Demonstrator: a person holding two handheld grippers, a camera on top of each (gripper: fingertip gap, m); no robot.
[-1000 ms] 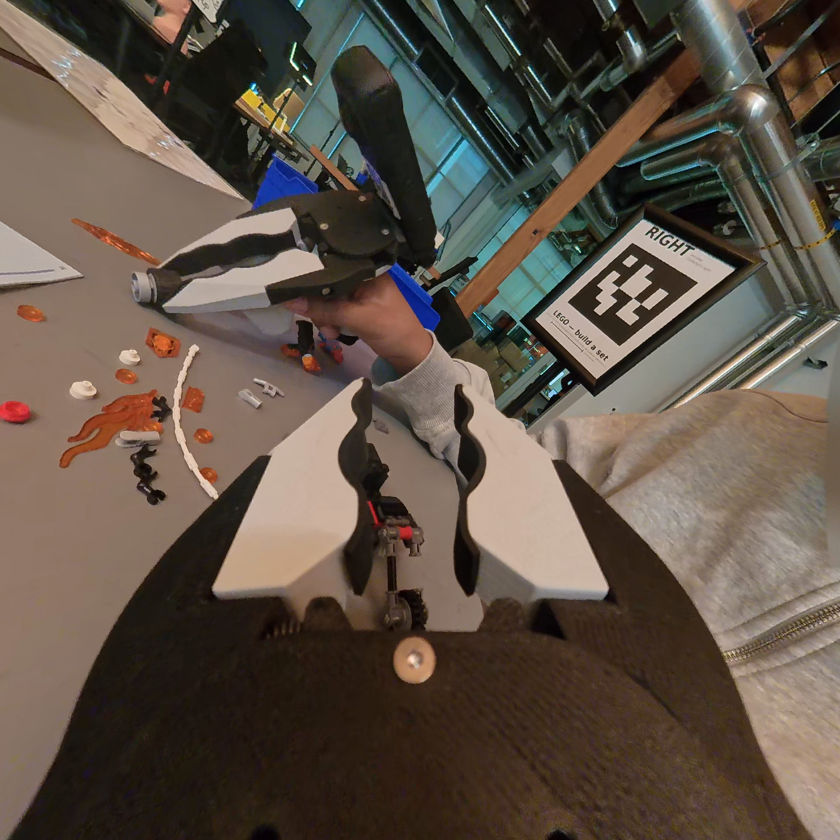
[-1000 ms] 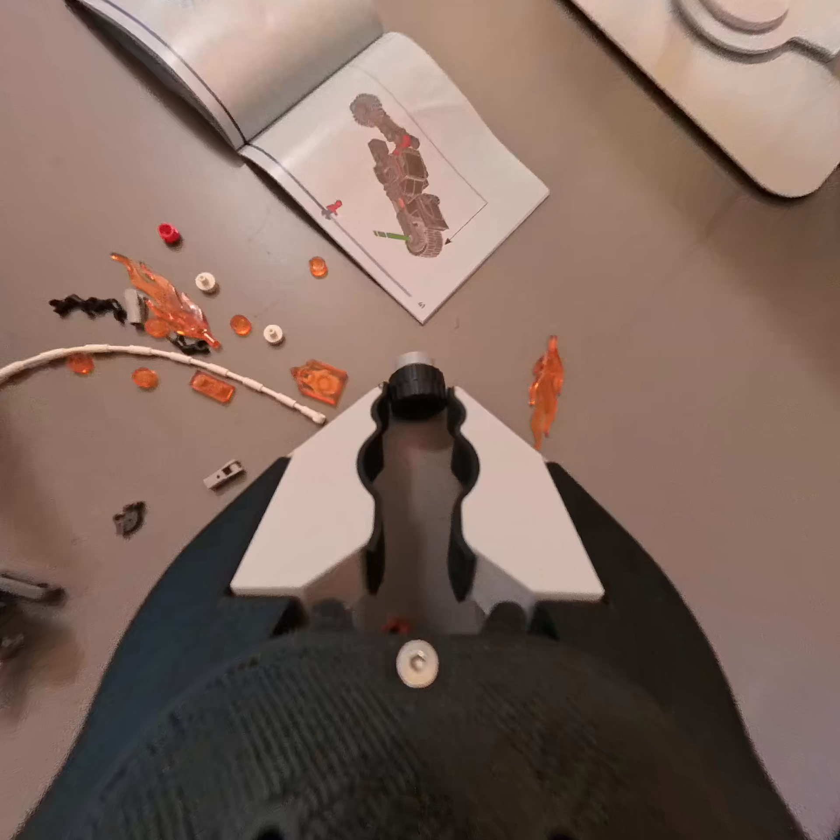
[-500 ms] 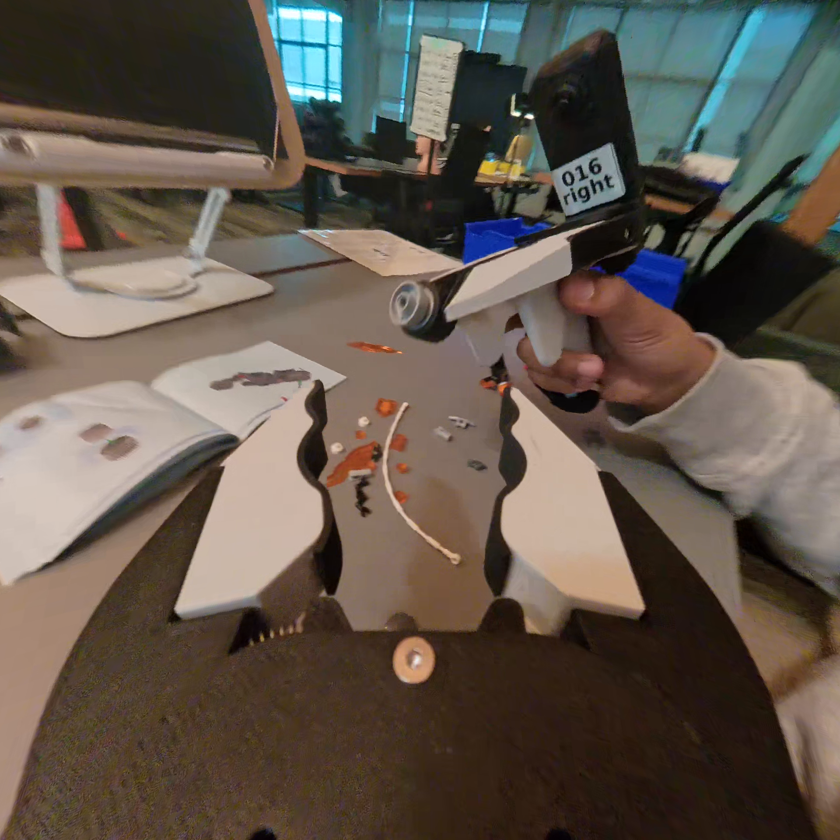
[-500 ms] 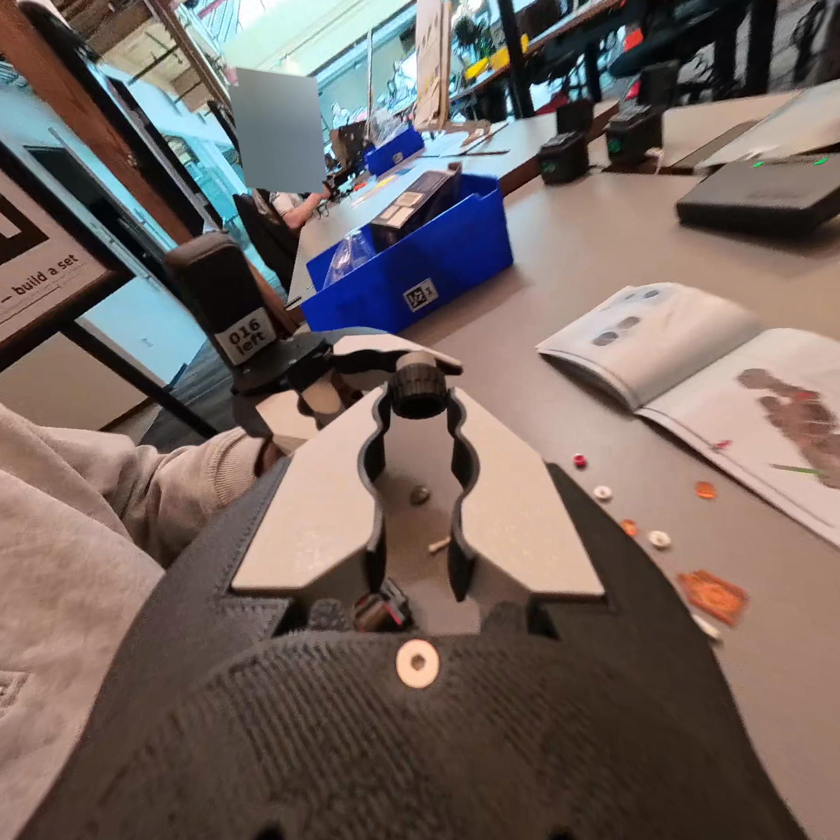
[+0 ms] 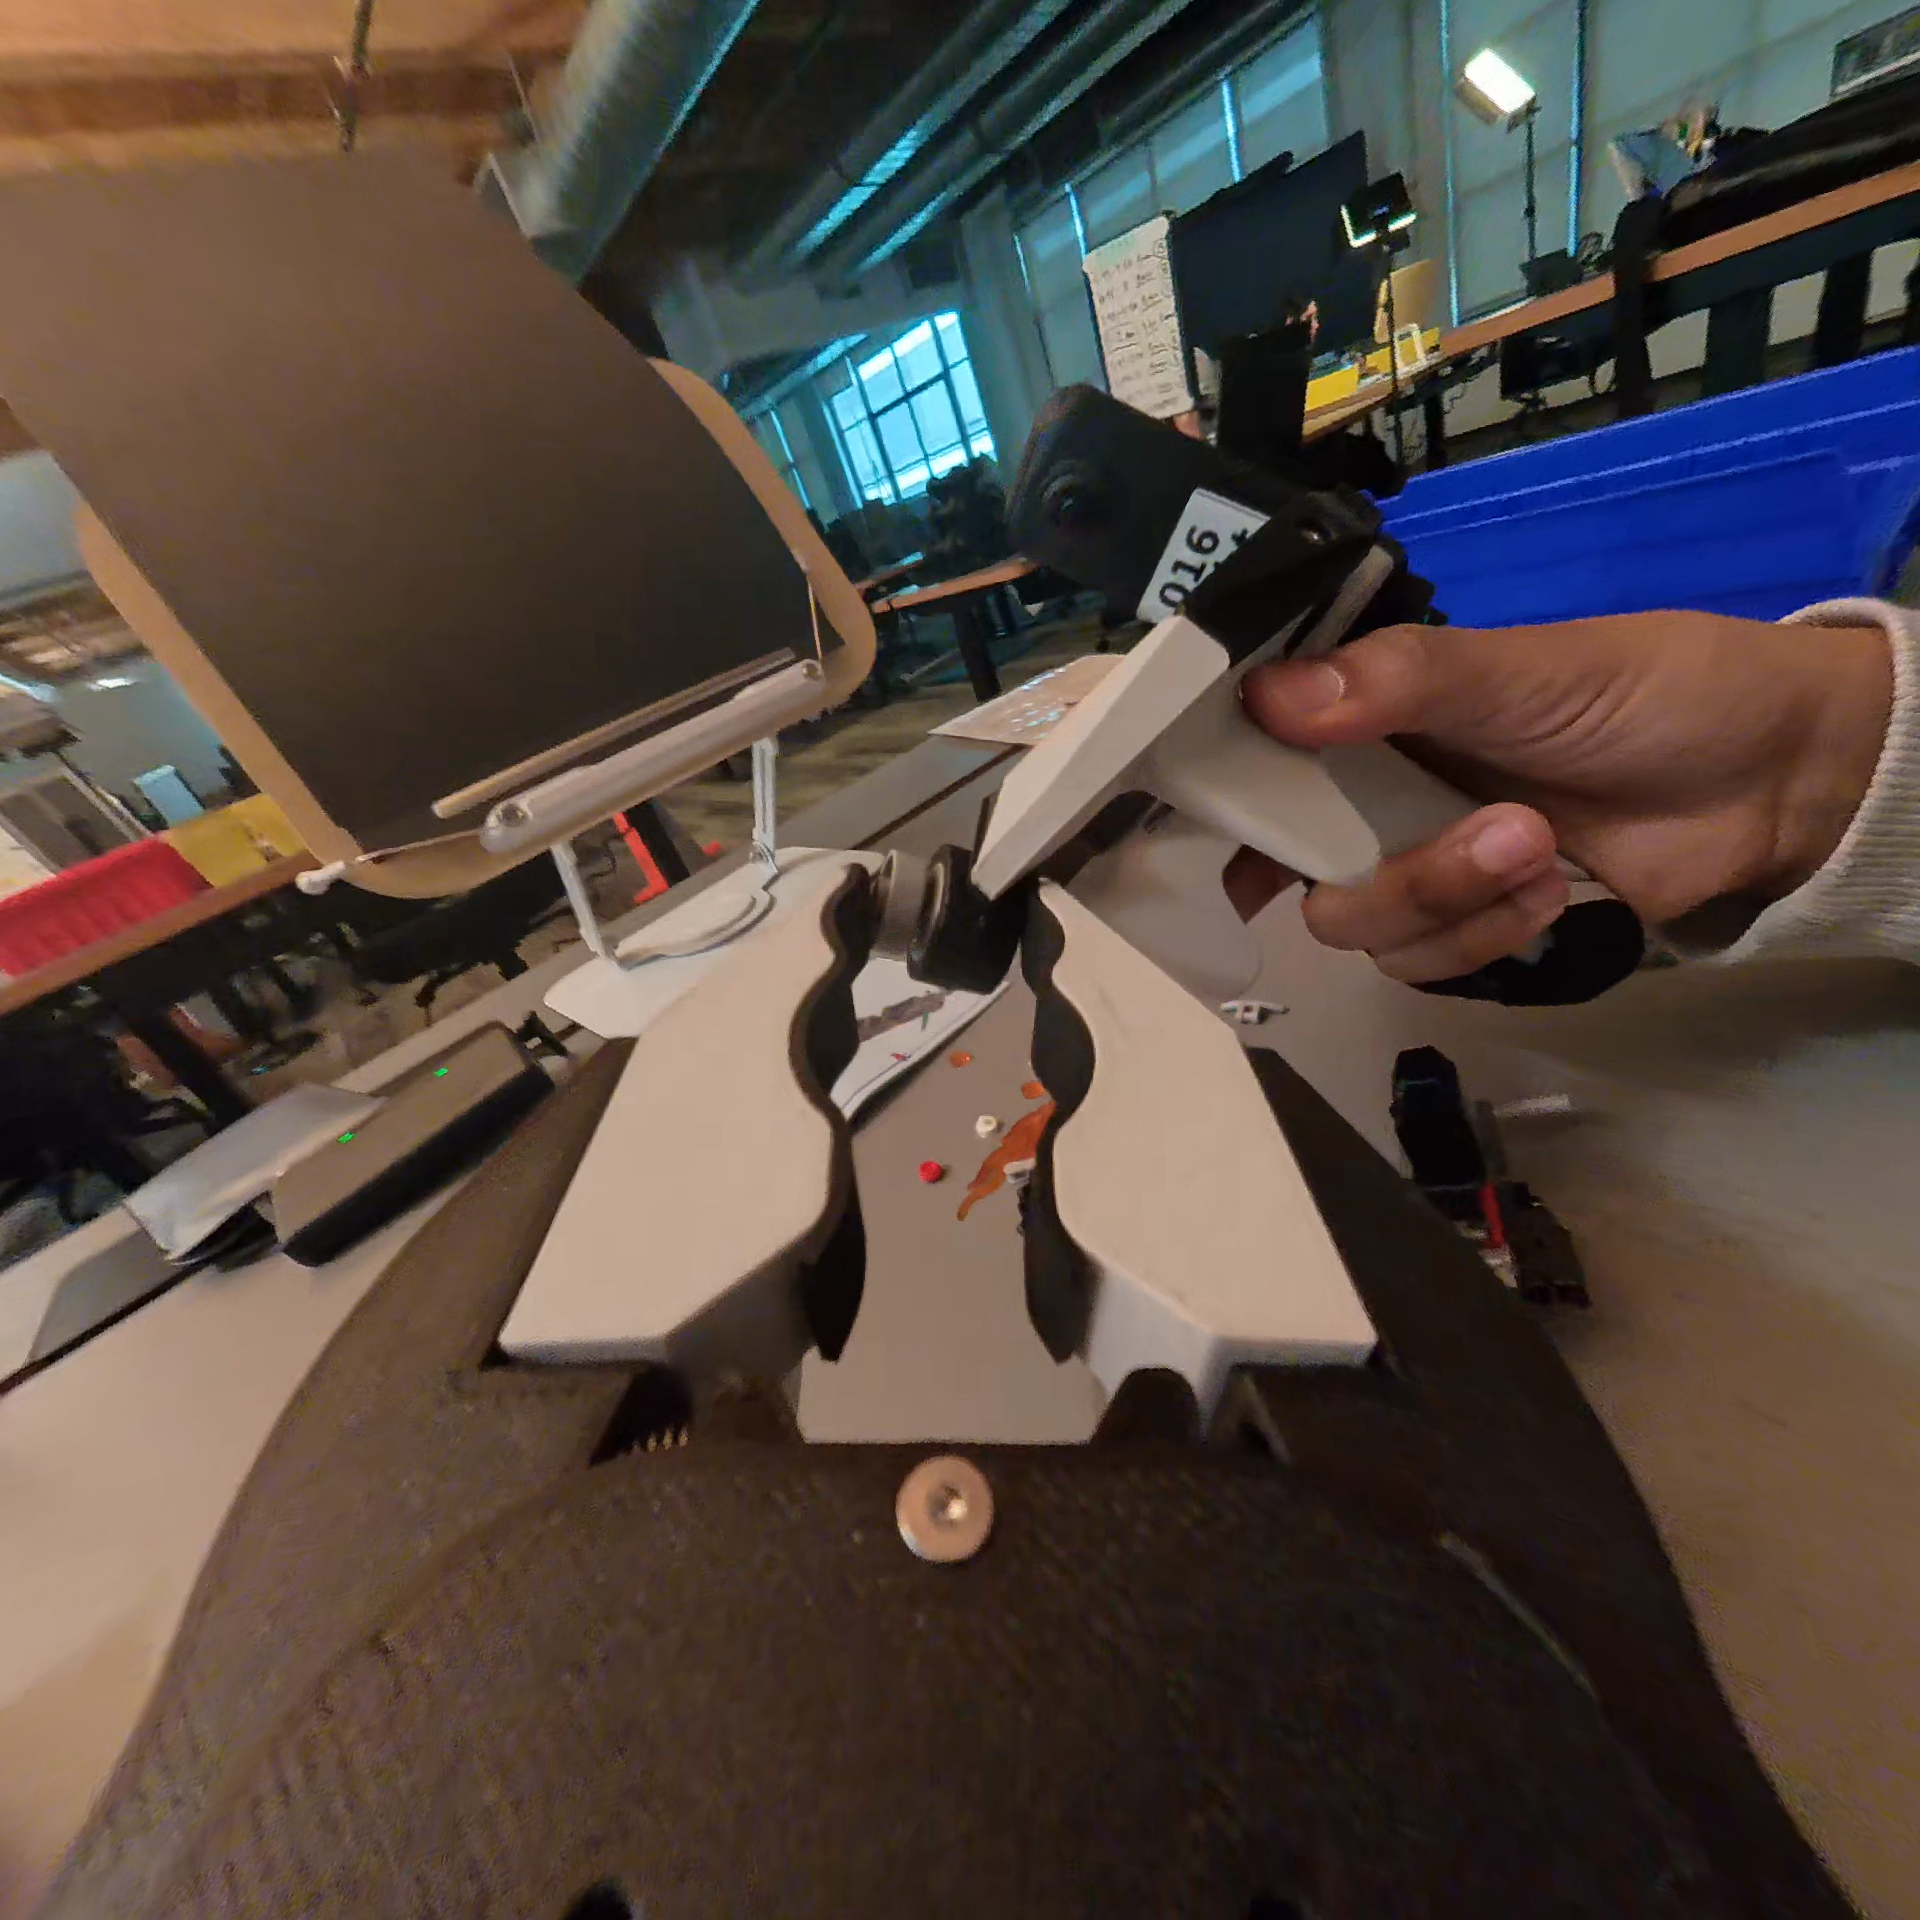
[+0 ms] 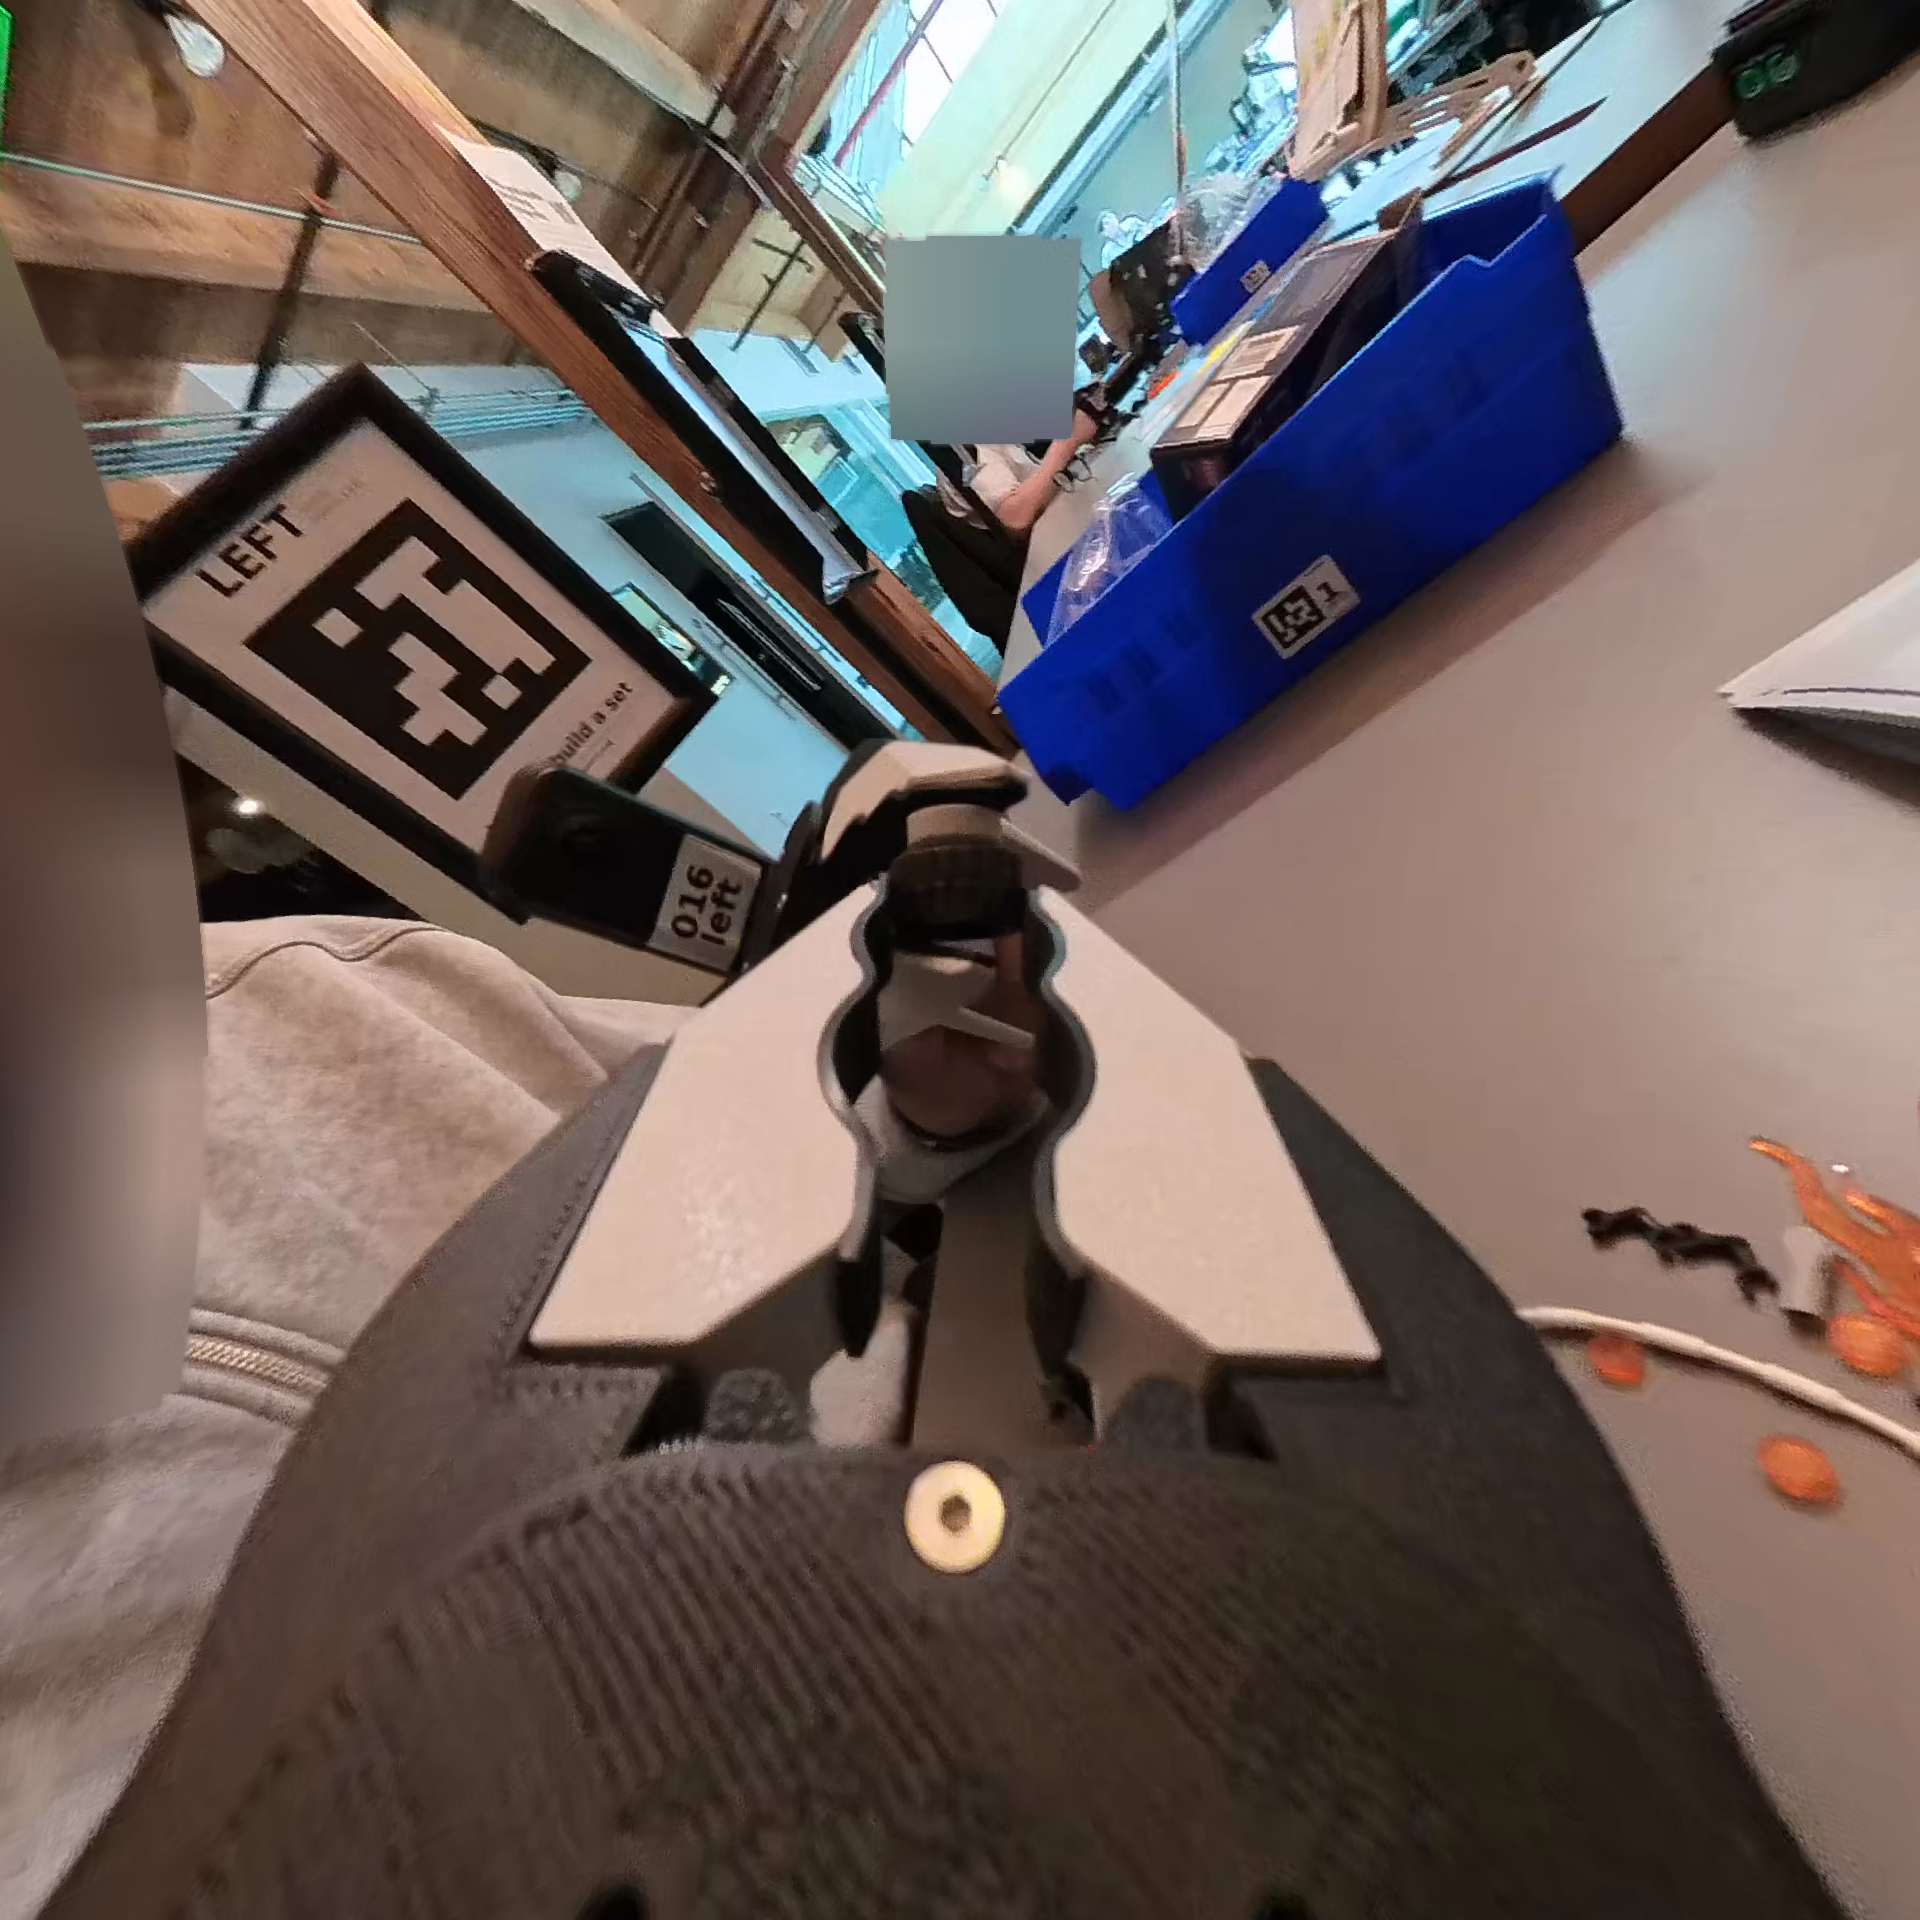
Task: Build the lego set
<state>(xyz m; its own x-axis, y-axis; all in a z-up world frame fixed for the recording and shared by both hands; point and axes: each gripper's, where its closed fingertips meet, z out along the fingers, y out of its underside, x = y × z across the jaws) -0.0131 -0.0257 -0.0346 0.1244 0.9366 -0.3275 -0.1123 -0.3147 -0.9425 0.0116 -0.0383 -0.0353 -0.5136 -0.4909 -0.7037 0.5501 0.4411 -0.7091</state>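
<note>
A small wheel (image 5: 951, 935), black tyre on a grey hub, is held in the air between both grippers. My right gripper (image 6: 956, 914) is shut on the wheel (image 6: 956, 888). It reaches in from the right of the left wrist view (image 5: 997, 883), held by a hand. My left gripper (image 5: 940, 904) has its fingertips closed against both sides of the wheel, and it shows beyond the wheel in the right wrist view (image 6: 956, 821). The black and red lego bike body (image 5: 1455, 1153) lies on the table to the right. An orange flame piece (image 5: 1013, 1153), a red stud (image 5: 931, 1171) and the instruction booklet (image 5: 914, 1023) lie below.
A tablet on a stand (image 5: 416, 582) and a black device (image 5: 416, 1132) stand to the left. A blue bin (image 6: 1351, 582) sits at the table's far side. Orange flame (image 6: 1849, 1216), black chain (image 6: 1673, 1242) and white string (image 6: 1714, 1371) lie at the right. A framed marker sign (image 6: 416, 644) stands behind. Left and right tips are no more than a few centimetres apart. Left tips and right tips are each some 15 centimeters from the orange flame piece (image 5: 1013, 1153). The right camera catches it too, in the right wrist view (image 6: 1860, 1276). Left tips and right tips are each some 15 centimeters from the red stud (image 5: 931, 1171).
My left gripper let go of the bike body, opened wide, then closed on the wheel. My right gripper lifted the wheel from above the table and brought it between the left fingertips.
</note>
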